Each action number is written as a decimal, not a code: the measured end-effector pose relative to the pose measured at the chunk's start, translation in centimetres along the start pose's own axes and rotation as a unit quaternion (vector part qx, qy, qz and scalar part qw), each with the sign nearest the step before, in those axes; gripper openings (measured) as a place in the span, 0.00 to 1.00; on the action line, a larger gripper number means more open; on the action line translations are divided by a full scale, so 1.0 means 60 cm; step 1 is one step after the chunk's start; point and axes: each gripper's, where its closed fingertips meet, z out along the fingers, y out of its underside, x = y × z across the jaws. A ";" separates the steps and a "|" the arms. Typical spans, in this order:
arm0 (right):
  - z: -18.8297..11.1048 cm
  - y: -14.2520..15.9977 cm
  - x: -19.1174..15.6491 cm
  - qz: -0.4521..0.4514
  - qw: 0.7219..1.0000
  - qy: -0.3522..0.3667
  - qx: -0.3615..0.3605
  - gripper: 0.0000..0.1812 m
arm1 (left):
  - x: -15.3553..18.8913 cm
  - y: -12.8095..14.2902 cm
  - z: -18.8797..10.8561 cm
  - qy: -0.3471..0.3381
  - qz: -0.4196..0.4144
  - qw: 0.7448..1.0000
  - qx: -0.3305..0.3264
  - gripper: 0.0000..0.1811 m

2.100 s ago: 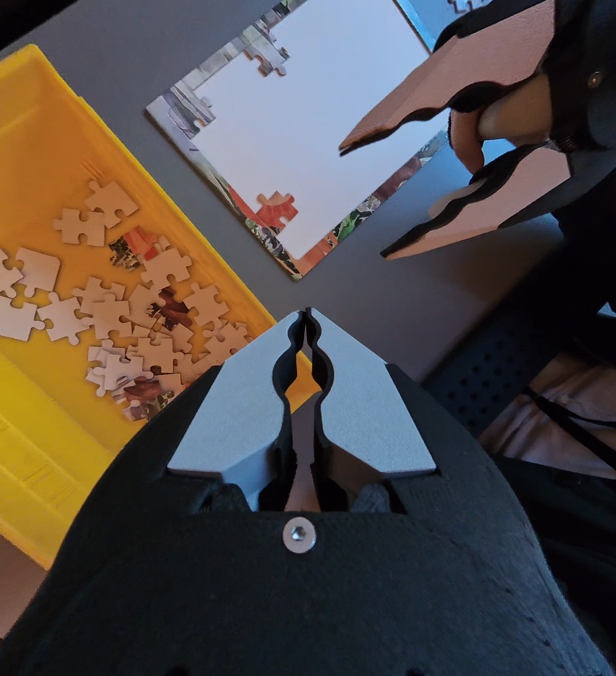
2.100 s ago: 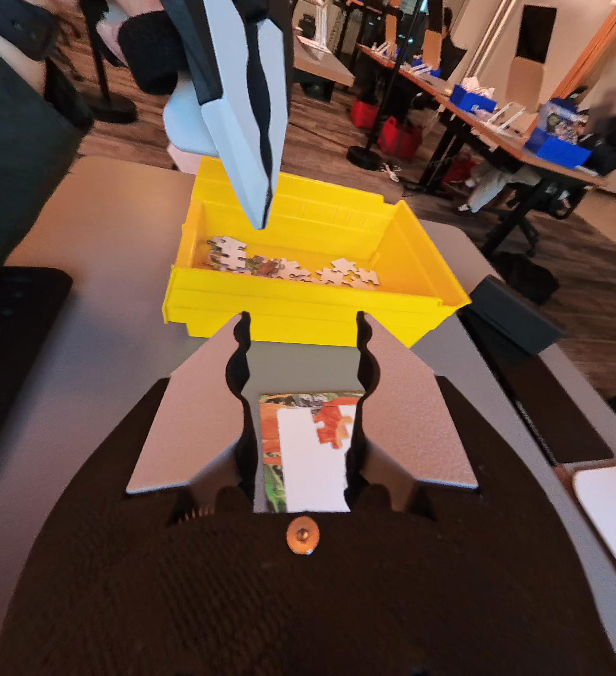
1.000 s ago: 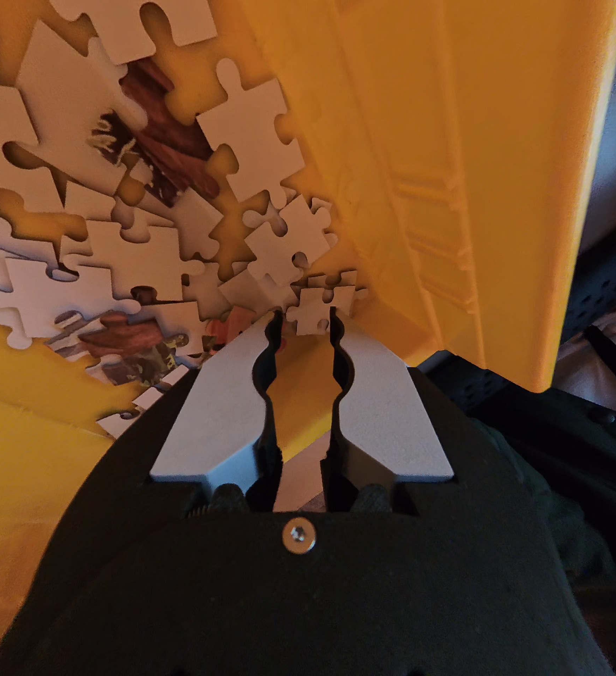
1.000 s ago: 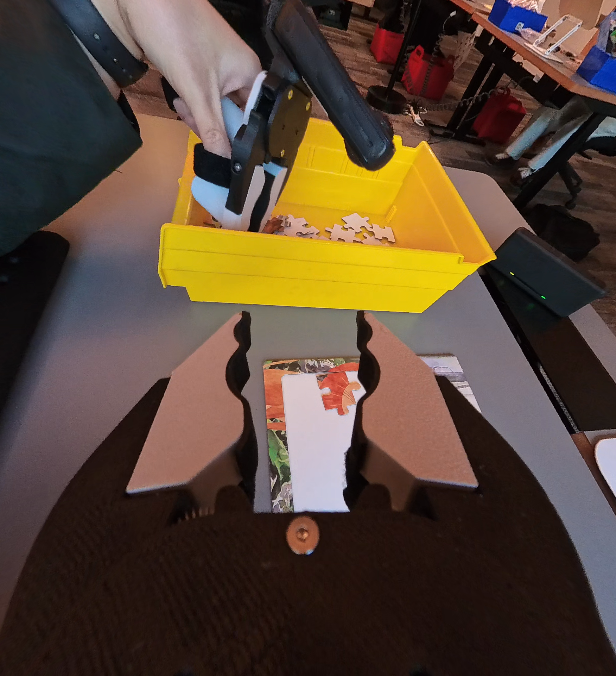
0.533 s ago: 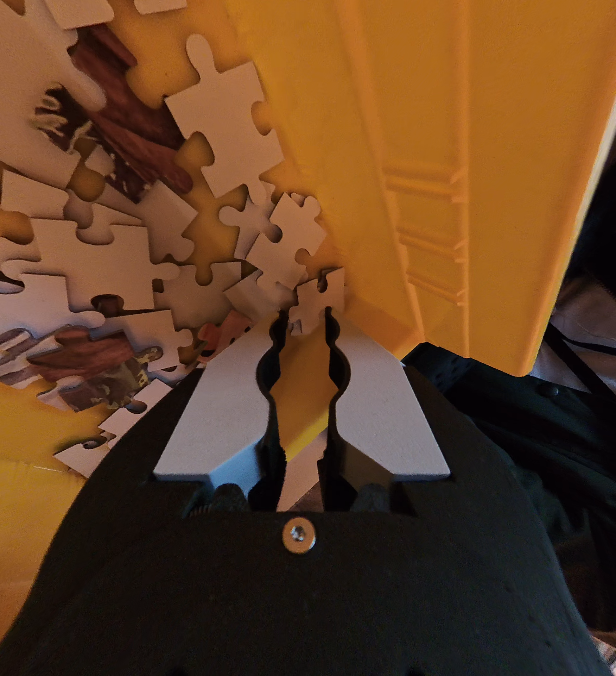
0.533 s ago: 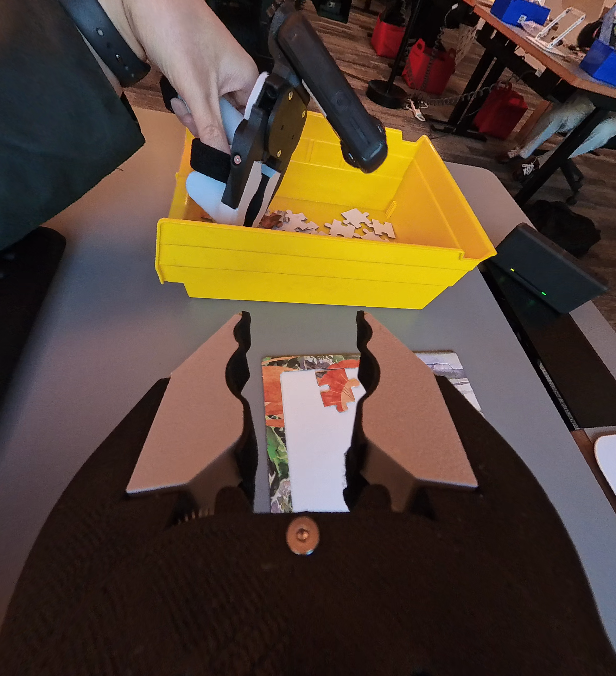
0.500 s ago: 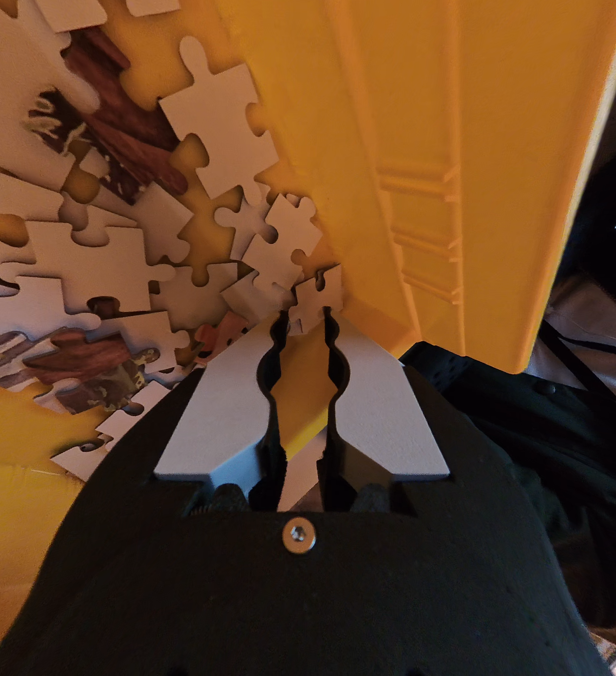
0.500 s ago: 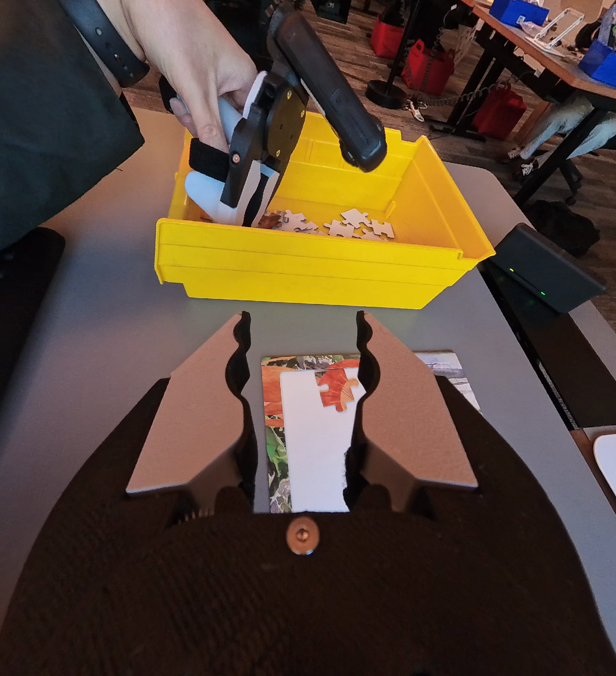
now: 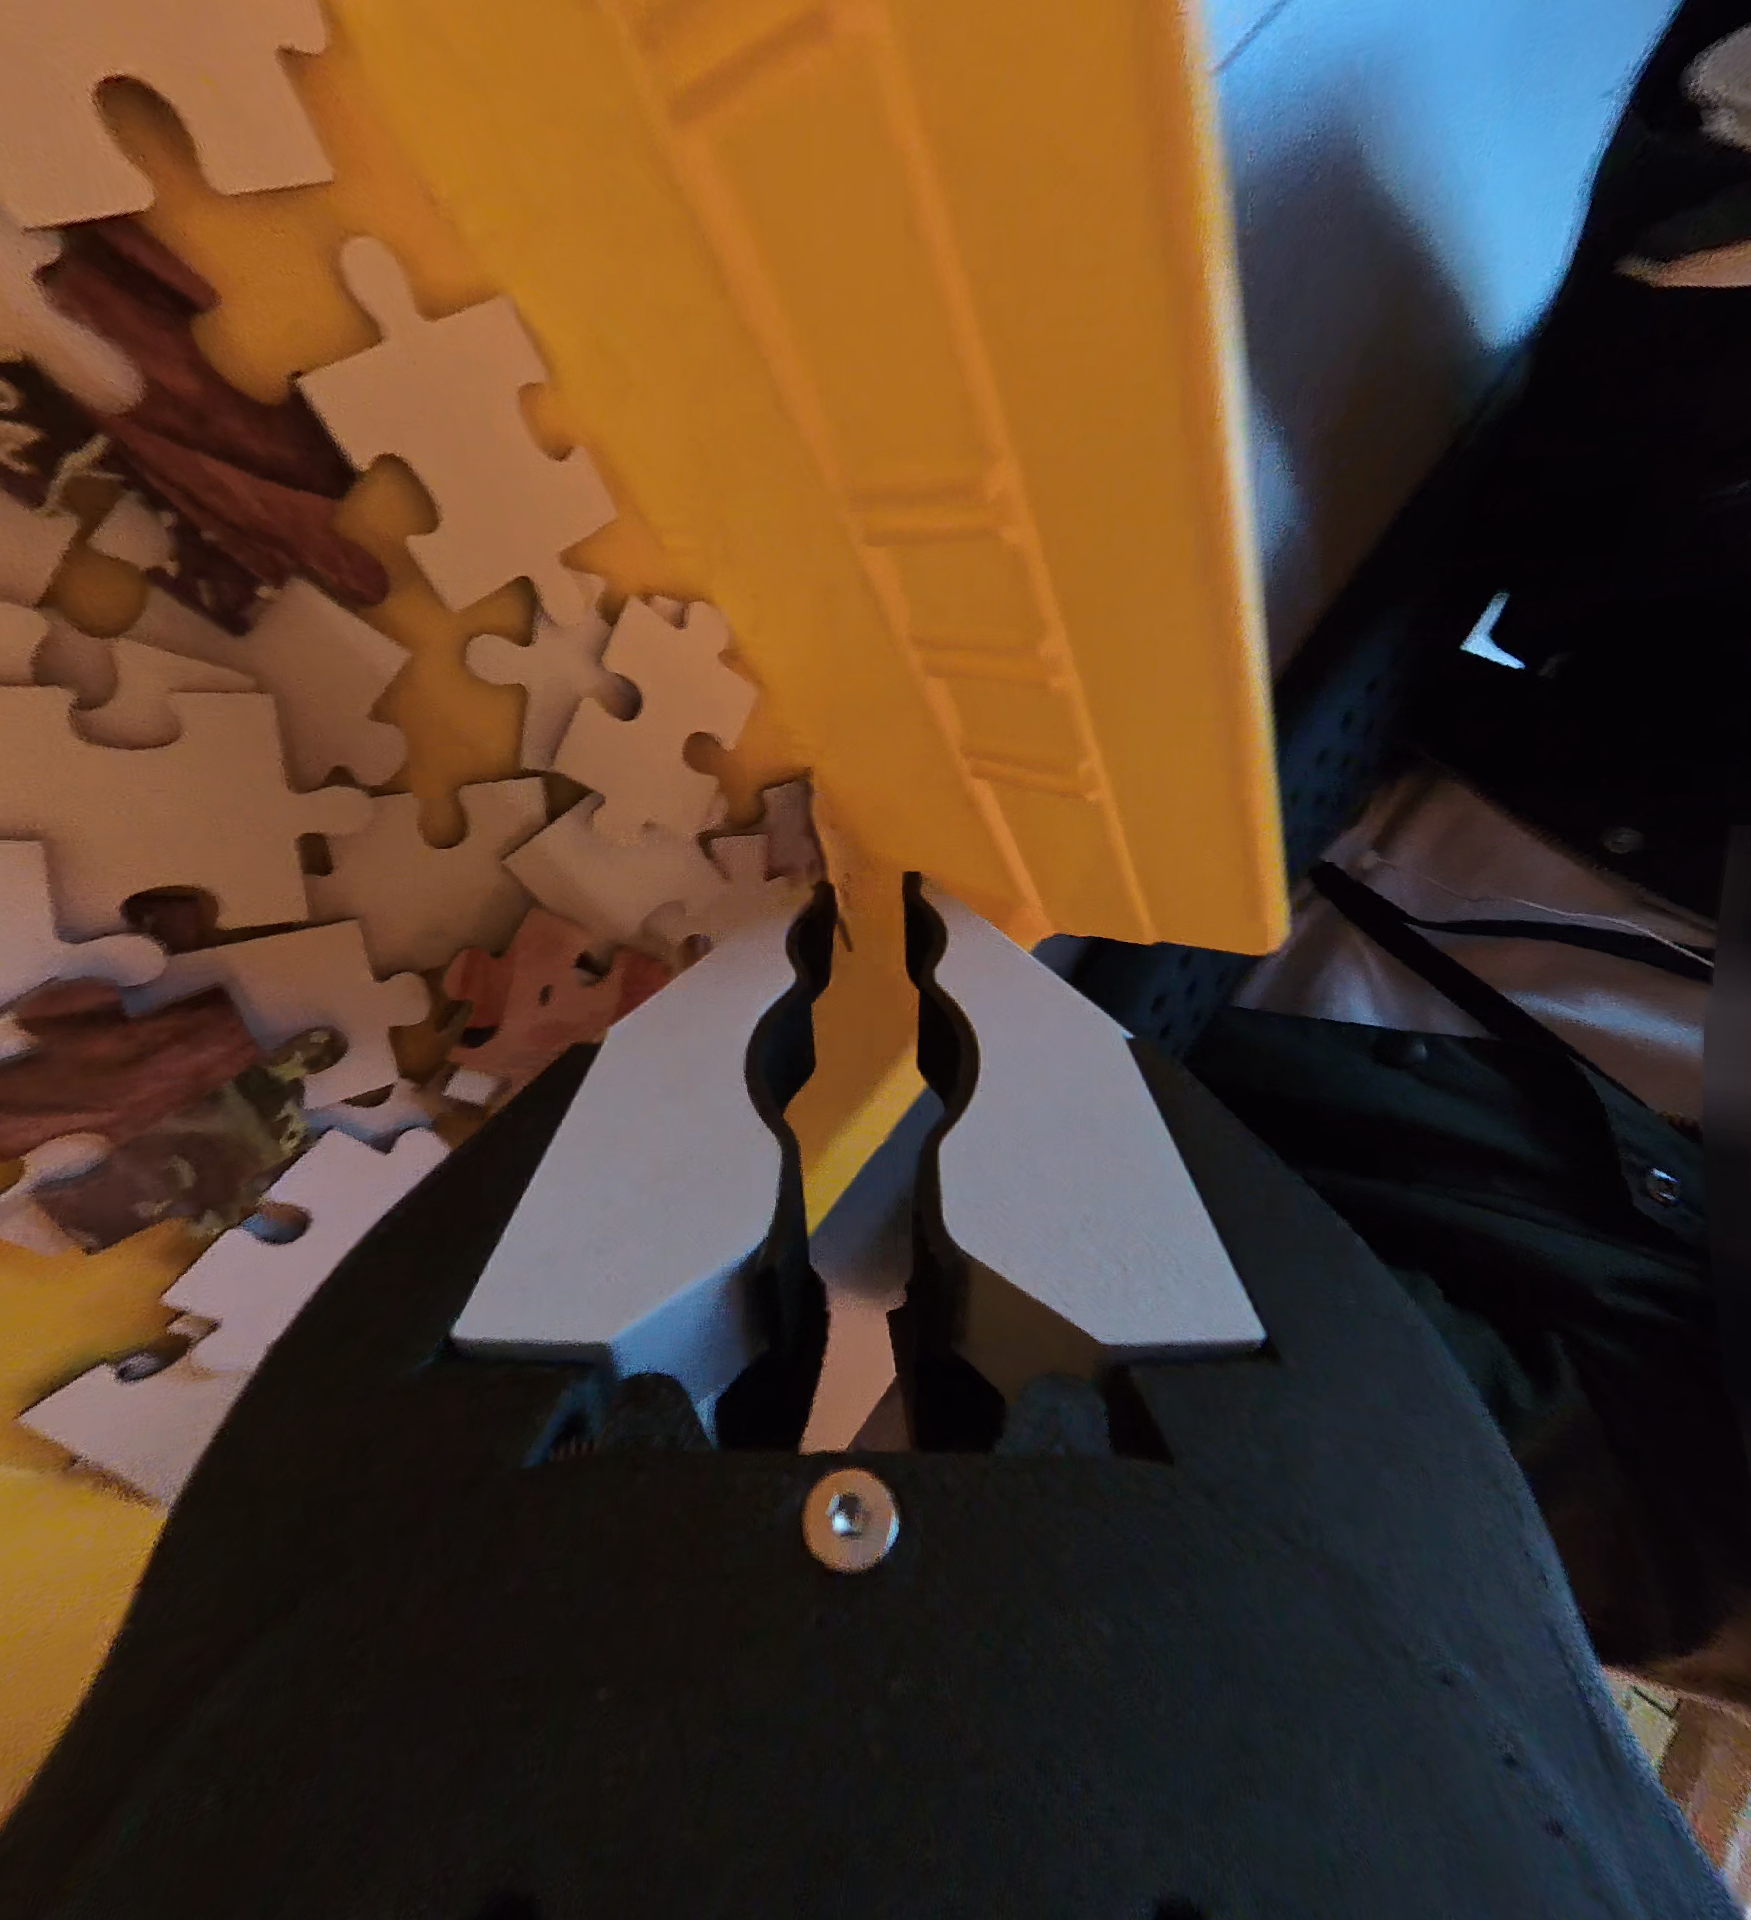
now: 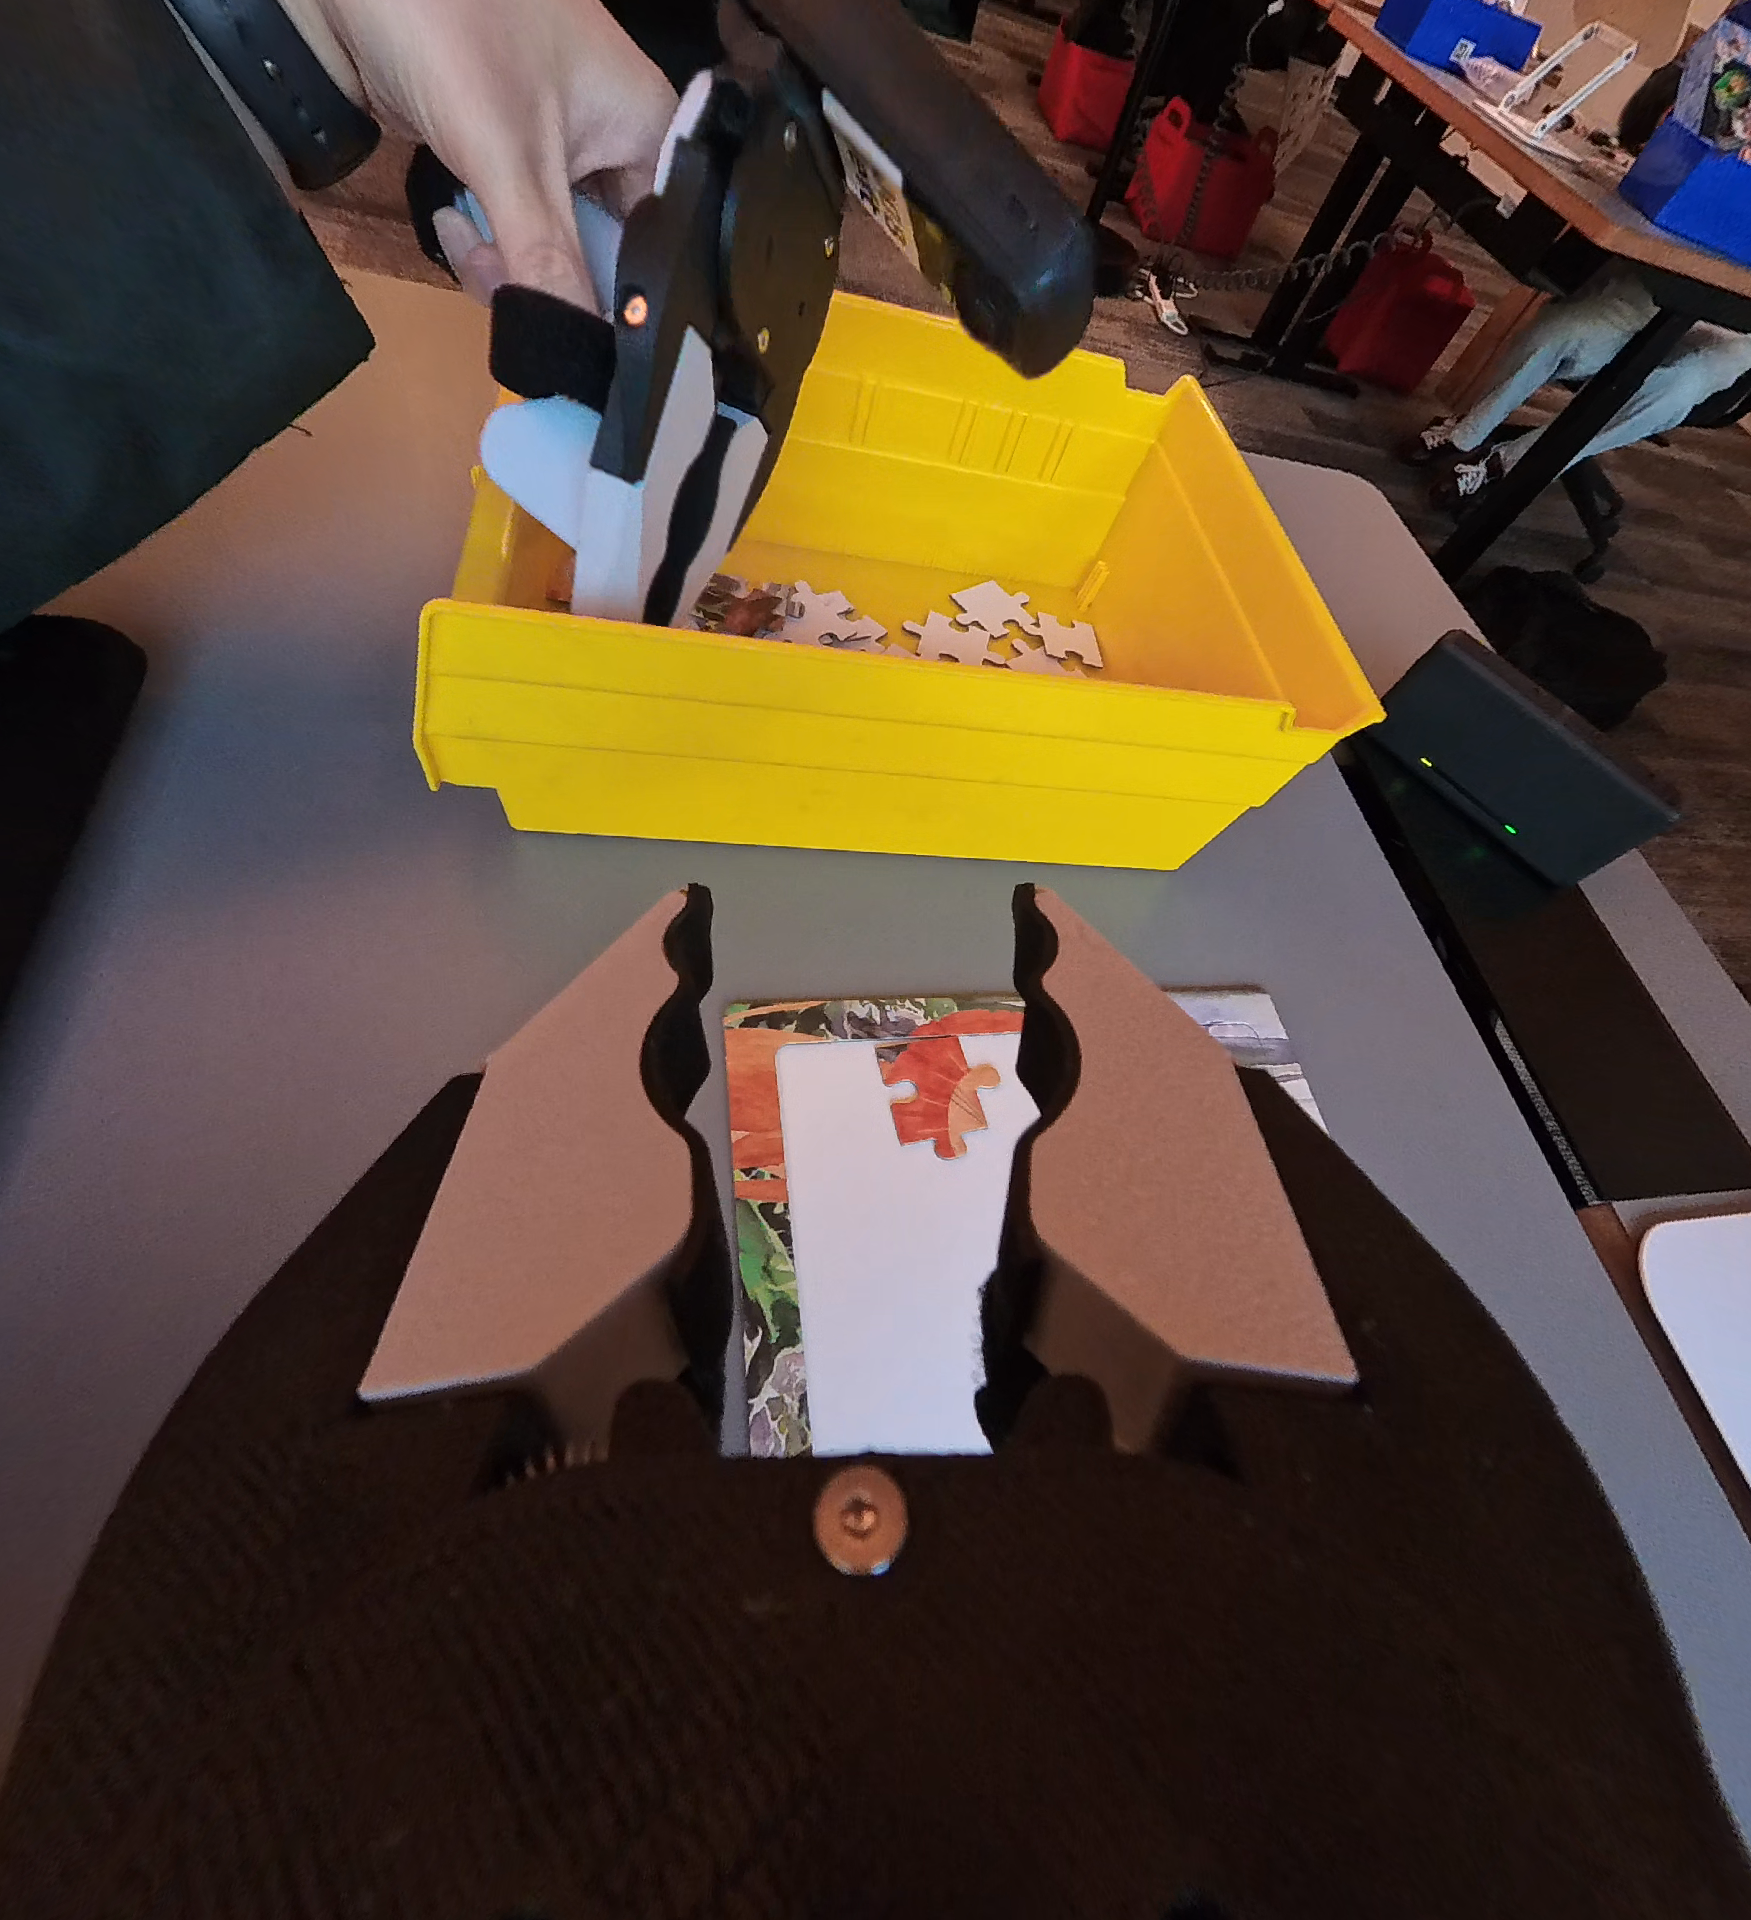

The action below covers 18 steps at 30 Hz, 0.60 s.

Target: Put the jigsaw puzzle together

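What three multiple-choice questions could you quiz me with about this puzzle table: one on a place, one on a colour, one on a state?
1. Where do most loose puzzle pieces lie?
A) on the floor
B) in the yellow bin
C) on a chair

2. What colour is the single piece seen set in the puzzle board?
A) blue
B) orange-red
C) black

3. The right gripper has its fingers:
A) shut on a piece
B) open, holding nothing
C) shut on the bin's rim

Answers: 1 B, they are scattered over the bin's floor. 2 B, it shows orange-red against the board's white middle. 3 B, the board shows through the wide gap between them.
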 end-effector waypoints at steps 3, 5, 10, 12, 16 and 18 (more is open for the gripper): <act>0.000 0.002 0.001 -0.001 1.000 0.001 -0.003 0.32 | 0.013 0.001 0.003 0.017 0.005 1.000 -0.004 0.06; 0.000 0.002 0.002 -0.003 1.000 0.002 -0.003 0.32 | 0.010 0.003 0.008 0.011 0.003 1.000 -0.014 0.06; -0.002 0.000 0.002 -0.006 1.000 0.005 -0.002 0.32 | -0.003 0.000 0.004 -0.010 -0.009 1.000 -0.010 0.05; -0.003 0.000 0.003 -0.007 1.000 0.005 -0.002 0.32 | -0.019 -0.005 -0.002 -0.038 -0.022 0.999 0.000 0.07; -0.003 0.002 0.003 -0.007 1.000 0.005 -0.004 0.32 | -0.032 -0.006 0.006 -0.054 -0.011 0.998 -0.012 0.10; -0.002 0.002 0.003 -0.008 1.000 0.005 -0.005 0.32 | -0.041 -0.002 0.012 -0.066 -0.007 0.997 -0.026 0.11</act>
